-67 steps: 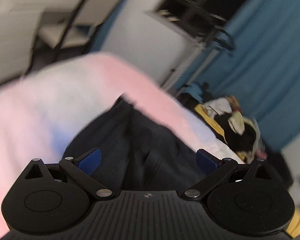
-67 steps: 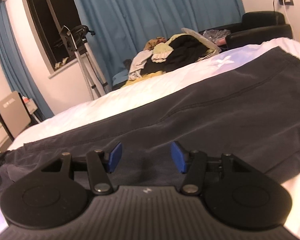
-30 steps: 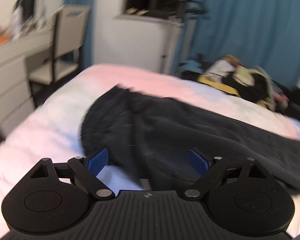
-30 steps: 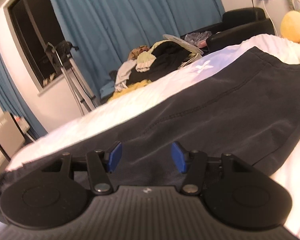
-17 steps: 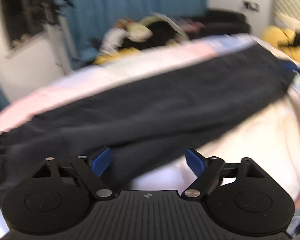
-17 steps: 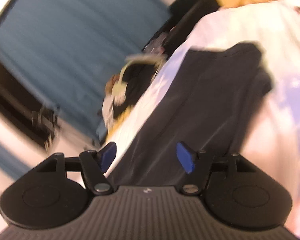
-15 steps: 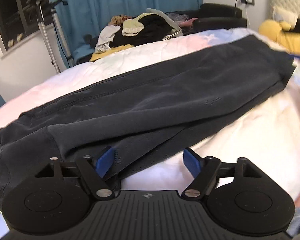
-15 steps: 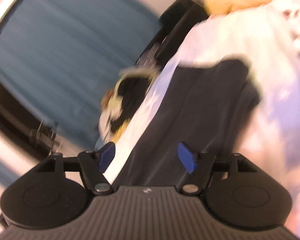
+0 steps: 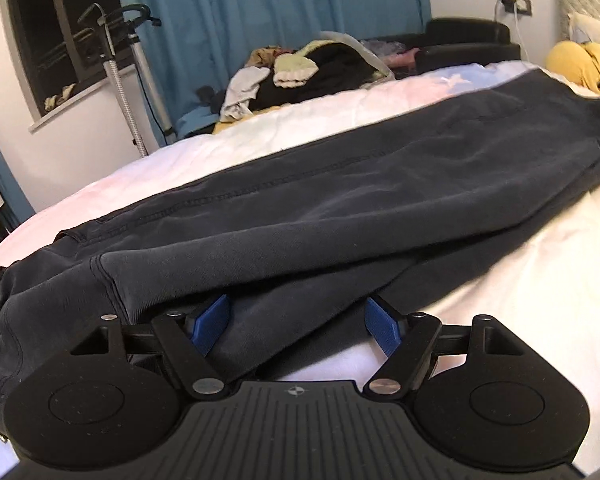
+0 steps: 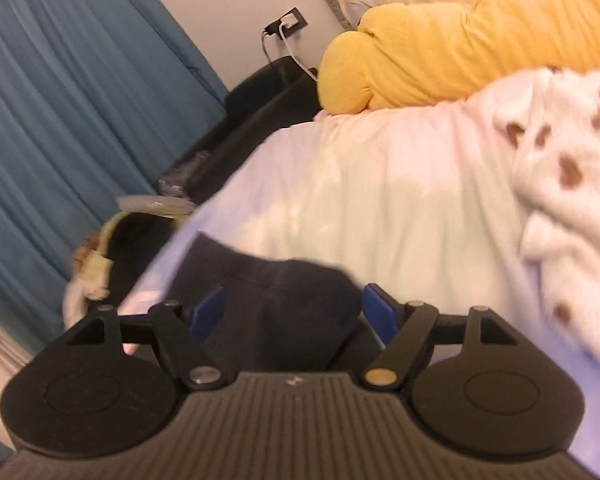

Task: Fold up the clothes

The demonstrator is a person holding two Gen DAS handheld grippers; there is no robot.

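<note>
Dark navy trousers (image 9: 340, 208) lie stretched lengthwise across the white bed (image 9: 540, 280), folded along their length. My left gripper (image 9: 298, 324) is open at the trousers' near edge, with the lower layer of cloth lying between its blue pads (image 9: 210, 322). In the right wrist view one end of the trousers (image 10: 284, 292) lies on the sheet, and my right gripper (image 10: 294, 314) is open with that end between its blue pads (image 10: 380, 314).
A pile of mixed clothes (image 9: 300, 72) sits past the bed's far side, by blue curtains (image 9: 260, 20) and a metal stand (image 9: 128, 76). A yellow pillow (image 10: 440, 44) and a white spotted blanket (image 10: 560, 184) lie near the right gripper. A black couch (image 9: 468, 40) stands behind.
My left gripper swung from the trousers' left end to their near long edge and came close. My right gripper swung right to the other end of the trousers. Both stayed open.
</note>
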